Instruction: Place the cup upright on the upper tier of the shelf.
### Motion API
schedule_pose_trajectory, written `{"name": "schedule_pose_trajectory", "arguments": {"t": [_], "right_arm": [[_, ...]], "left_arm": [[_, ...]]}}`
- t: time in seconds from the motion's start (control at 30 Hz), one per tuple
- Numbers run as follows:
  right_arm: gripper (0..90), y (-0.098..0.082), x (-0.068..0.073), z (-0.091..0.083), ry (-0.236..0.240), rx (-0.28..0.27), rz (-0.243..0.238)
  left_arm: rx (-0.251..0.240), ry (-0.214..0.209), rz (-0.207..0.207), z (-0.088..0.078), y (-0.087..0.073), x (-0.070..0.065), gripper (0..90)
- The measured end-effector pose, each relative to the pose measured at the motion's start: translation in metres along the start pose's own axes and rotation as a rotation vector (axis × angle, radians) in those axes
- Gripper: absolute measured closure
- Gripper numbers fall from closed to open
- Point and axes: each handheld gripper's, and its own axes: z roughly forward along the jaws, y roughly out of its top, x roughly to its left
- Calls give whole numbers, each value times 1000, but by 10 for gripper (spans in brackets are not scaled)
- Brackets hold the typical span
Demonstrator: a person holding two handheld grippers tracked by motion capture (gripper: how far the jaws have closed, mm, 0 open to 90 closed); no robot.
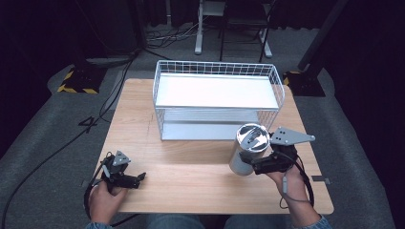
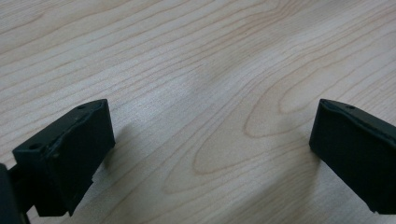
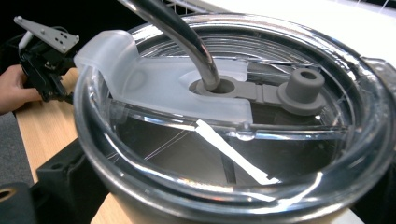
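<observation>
In the high view, the right tongs (image 1: 255,163) grip a steel tumbler (image 1: 247,150) from its near side, jaws clamped on the body just below its clear lid (image 1: 253,137). The tumbler stands on the worktop (image 1: 191,162), straight ahead of these tongs and just short of a white wire rack (image 1: 217,98) beyond. The left tongs (image 1: 136,179) sit well off to the other side, low over the worktop, jaws spread with nothing between them.

The left gripper view has the two black jaws wide apart above bare wood grain.

In the right gripper view, the lid sits right up against the lens, with a metal straw (image 3: 187,37) passing through a grey grommet (image 3: 215,86) beside a frosted slider tab (image 3: 154,79). Beyond the tumbler, a hand (image 3: 14,88) holds the left tongs.
</observation>
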Motion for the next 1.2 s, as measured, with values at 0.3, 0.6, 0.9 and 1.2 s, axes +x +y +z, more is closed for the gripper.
{"name": "schedule_pose_trajectory", "arguments": {"t": [0.3,0.6,0.9,1.2], "right_arm": [[38,37,-5,-11,-19,-7,-16],[38,71,-14,-14,-34,-26,-25],[37,99,-25,-15,-49,-50,-2],[37,135,-36,-12,-91,-53,-21]], "left_arm": [[0,0,0,0,0,0,4],[-2,3,-3,0,0,0,4],[-1,3,-2,0,0,0,4],[-1,3,-3,0,0,0,4]]}}
